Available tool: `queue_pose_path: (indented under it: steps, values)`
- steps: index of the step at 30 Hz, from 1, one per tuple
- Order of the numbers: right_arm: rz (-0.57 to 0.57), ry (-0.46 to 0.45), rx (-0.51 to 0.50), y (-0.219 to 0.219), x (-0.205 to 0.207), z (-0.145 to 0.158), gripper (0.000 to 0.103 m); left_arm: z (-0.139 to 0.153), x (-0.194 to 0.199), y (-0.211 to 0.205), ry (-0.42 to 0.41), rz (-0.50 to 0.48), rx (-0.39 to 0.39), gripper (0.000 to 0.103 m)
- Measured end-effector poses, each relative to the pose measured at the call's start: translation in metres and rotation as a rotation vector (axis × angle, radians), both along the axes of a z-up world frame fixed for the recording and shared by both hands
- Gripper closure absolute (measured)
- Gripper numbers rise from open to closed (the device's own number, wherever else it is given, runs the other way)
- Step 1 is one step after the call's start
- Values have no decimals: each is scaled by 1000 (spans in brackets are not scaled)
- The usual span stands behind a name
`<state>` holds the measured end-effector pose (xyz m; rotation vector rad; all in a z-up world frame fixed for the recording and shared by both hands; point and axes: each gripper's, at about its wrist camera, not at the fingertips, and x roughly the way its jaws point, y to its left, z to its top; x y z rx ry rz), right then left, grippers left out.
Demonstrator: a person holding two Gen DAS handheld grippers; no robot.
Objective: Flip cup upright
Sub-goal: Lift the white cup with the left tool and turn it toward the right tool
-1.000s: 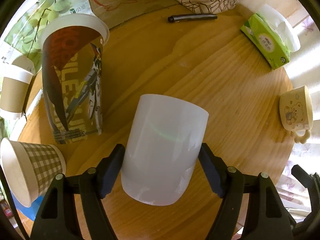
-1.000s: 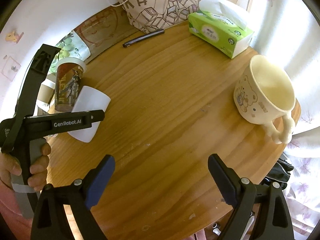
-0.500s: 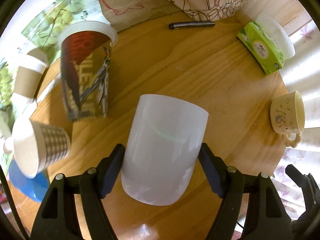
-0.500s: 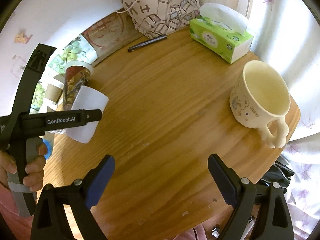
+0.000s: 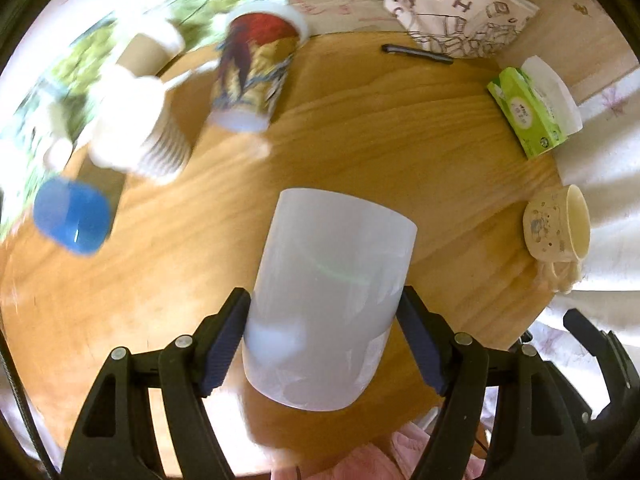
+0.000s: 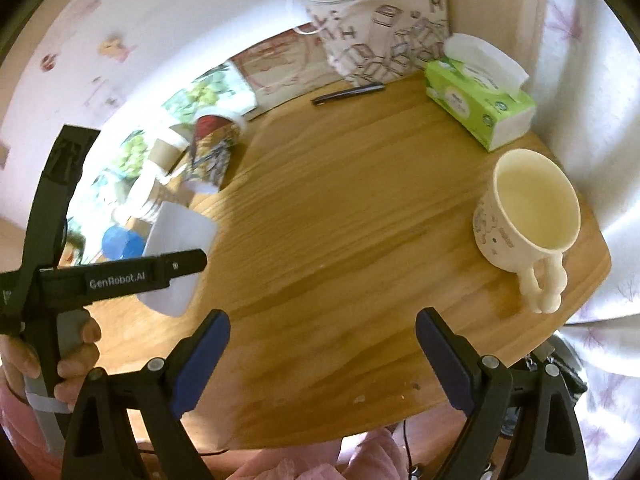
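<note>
The white cup (image 5: 328, 300) is pinched between the 2 fingers of the left gripper (image 5: 324, 336), lifted above the near side of the table (image 5: 420, 152). The right gripper (image 6: 320, 360) is spread, holding nothing. Roll the wrist smoothly and keep the squeeze firm, because the smooth wall may slip.

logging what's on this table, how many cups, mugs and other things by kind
Paper cups: 3, printed, brown-sleeved, checked
Plastic cups: 2, white in the left hand-held gripper, blue
Mugs: 1, bear mug
Tissue boxes: 1
Pens: 1
Tote bags: 1
Total: 9
</note>
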<state>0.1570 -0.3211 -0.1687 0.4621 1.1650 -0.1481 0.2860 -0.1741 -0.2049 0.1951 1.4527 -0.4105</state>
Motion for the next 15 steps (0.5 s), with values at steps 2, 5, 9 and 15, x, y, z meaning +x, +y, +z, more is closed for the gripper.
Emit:
queue_pose_path:
  steps: [2, 5, 9, 15]
  values:
    - [34, -7, 5, 3, -4, 3, 9, 1, -13, 11, 9, 42, 6, 25]
    - [85, -19, 7, 7, -11, 7, 9, -1, -32, 28, 24, 119, 5, 25]
    - [148, -30, 10, 15, -20, 10, 9, -6, -54, 49, 30, 203, 8, 25]
    - [242, -27, 22, 29, -33, 10, 9, -19, -84, 82, 55, 341, 1, 25]
